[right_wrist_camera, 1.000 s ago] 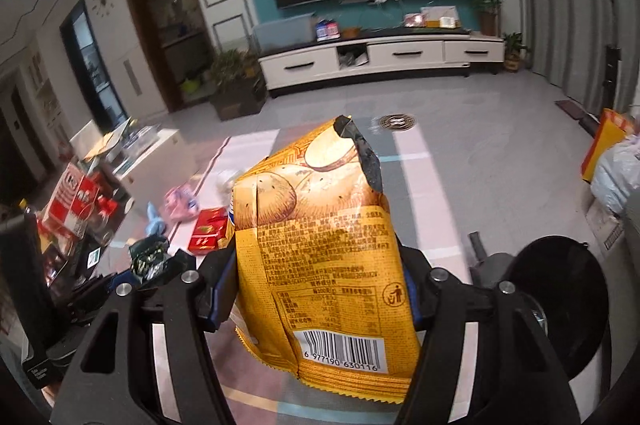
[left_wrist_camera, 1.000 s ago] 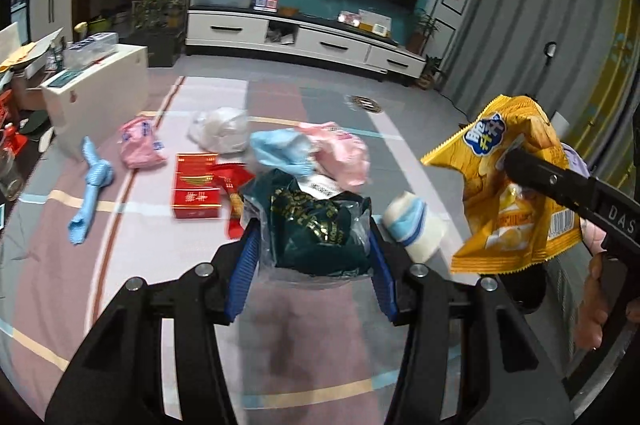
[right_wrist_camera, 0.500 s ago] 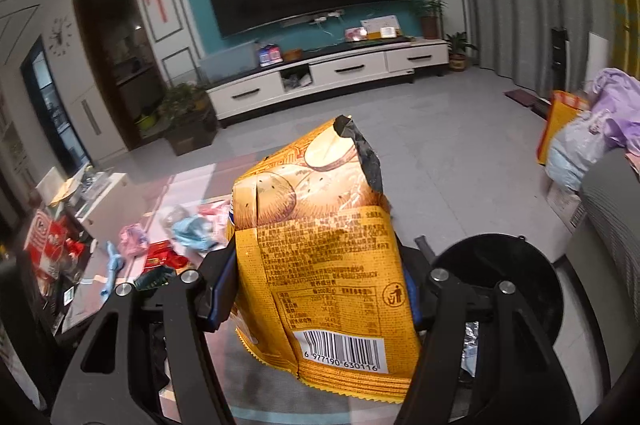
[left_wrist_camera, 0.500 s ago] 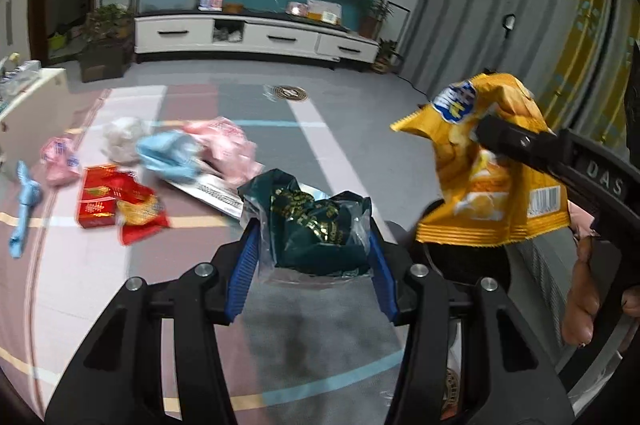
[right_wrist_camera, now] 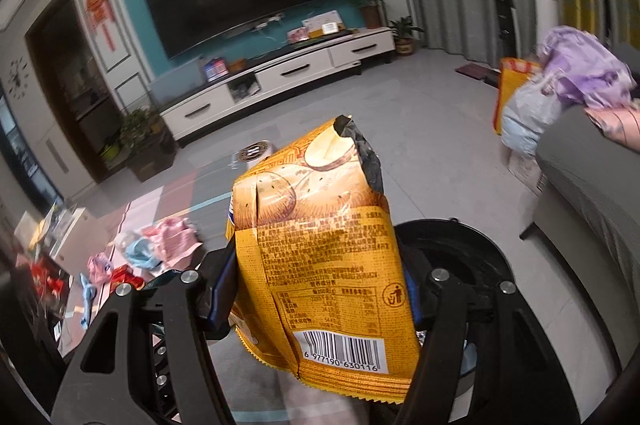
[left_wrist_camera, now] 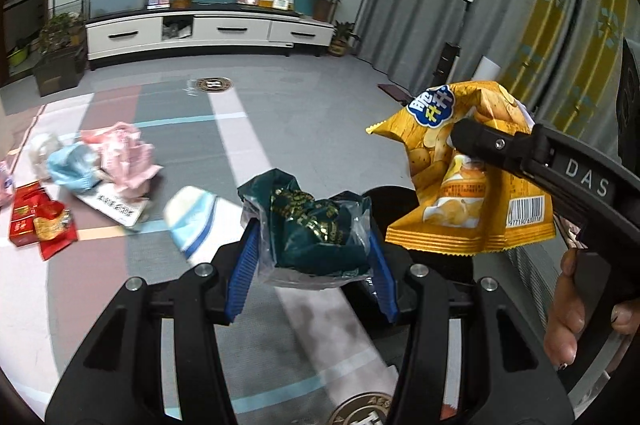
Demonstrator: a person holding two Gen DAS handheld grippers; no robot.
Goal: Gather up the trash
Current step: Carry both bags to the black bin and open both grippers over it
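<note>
My left gripper (left_wrist_camera: 312, 257) is shut on a crumpled dark green wrapper (left_wrist_camera: 316, 225) in clear plastic, pinched between its blue pads. My right gripper (right_wrist_camera: 316, 289) is shut on a yellow chip bag (right_wrist_camera: 320, 253), which also shows at the right of the left wrist view as the chip bag (left_wrist_camera: 460, 177) under the right gripper's black arm. A black round bin (right_wrist_camera: 472, 249) lies on the floor just behind the chip bag; in the left wrist view the bin (left_wrist_camera: 388, 201) peeks out behind the green wrapper.
Loose trash lies on the striped mat: a pink wrapper (left_wrist_camera: 120, 153), a light blue bag (left_wrist_camera: 68, 169), a red pack (left_wrist_camera: 28, 221), a white and blue striped piece (left_wrist_camera: 196, 221). A grey sofa (right_wrist_camera: 592, 193) with bags stands at right. A TV cabinet (left_wrist_camera: 208, 29) lines the far wall.
Both grippers swung right with their trash held. The floor trash slid to the left of both views, and the black bin came in beneath the chip bag.
</note>
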